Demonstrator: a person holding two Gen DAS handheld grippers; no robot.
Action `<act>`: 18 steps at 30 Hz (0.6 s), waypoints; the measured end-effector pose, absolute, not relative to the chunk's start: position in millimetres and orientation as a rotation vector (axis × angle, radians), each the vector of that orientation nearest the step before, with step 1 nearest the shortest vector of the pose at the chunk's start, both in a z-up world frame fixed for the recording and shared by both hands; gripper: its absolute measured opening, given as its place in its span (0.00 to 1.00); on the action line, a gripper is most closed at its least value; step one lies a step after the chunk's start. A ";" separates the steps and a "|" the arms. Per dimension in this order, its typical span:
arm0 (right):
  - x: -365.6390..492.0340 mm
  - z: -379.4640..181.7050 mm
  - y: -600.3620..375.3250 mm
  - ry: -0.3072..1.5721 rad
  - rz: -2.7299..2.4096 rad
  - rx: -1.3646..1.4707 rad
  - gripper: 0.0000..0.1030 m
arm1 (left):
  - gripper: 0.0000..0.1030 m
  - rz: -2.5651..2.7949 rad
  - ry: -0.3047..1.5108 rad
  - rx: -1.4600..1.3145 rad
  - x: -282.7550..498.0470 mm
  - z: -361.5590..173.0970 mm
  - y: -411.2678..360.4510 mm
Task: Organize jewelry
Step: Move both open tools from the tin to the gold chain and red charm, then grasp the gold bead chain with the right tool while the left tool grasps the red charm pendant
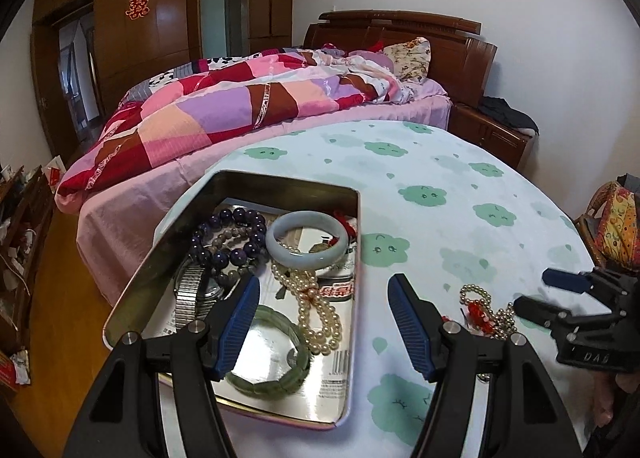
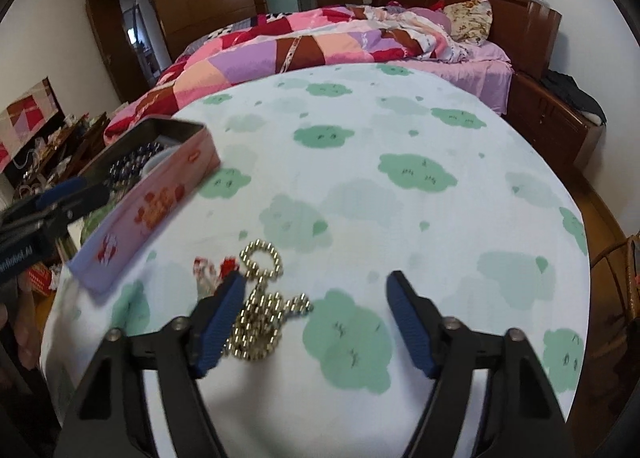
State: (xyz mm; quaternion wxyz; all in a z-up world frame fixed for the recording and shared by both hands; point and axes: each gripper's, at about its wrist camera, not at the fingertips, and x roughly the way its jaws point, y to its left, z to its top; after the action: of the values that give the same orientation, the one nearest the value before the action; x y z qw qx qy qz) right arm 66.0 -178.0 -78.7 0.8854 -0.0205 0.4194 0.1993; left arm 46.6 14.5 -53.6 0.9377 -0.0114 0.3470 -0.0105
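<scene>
Your left gripper (image 1: 322, 322) hangs over the near right corner of the metal tin (image 1: 224, 188), its blue pads spread wide with nothing between them. One finger sits above the green bead bracelet (image 1: 280, 374) inside the tin; the other is out past the tin's right rim, over the cloud-print tablecloth (image 1: 440, 194).

In the tin you have a pale jade bangle (image 1: 306, 242), a dark purple bead bracelet (image 1: 228, 236), a strand of pearls (image 1: 316, 310) and a metal-band wristwatch (image 1: 190, 294), all lying loosely together on the shiny floor.

Your right gripper (image 2: 316, 318) is also parted and grips nothing. The gold bead chain (image 2: 260, 310) lies bunched on the tablecloth (image 2: 400, 130), just beside the inner face of its left pad, with a loop reaching away from you and a red and white charm (image 2: 212, 270) at its left end. You cannot tell whether that pad touches the chain. The right pad stands well clear of it over a green cloud.

The chain sits outside the tin (image 2: 160, 194), near its long pink side wall, between your two grippers.
</scene>
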 end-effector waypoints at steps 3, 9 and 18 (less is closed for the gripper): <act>62.3 -83.4 -171.5 0.891 0.438 -0.067 0.65 | 0.65 -0.025 0.711 -0.020 45.9 -54.5 11.3; 58.7 -93.8 -159.1 0.921 0.469 -0.119 0.45 | 0.65 -0.047 0.708 -0.009 42.3 -54.3 3.0; 71.3 -93.3 -191.2 0.919 0.334 -0.088 0.12 | 0.65 -0.132 0.704 0.034 39.4 -52.1 -21.7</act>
State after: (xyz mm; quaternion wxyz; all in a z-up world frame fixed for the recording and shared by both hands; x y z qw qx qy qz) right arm 71.3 -191.2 -93.3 0.8820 -0.0422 0.4411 0.1603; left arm 39.4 -21.7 -52.1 0.9364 0.0164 0.3445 -0.0644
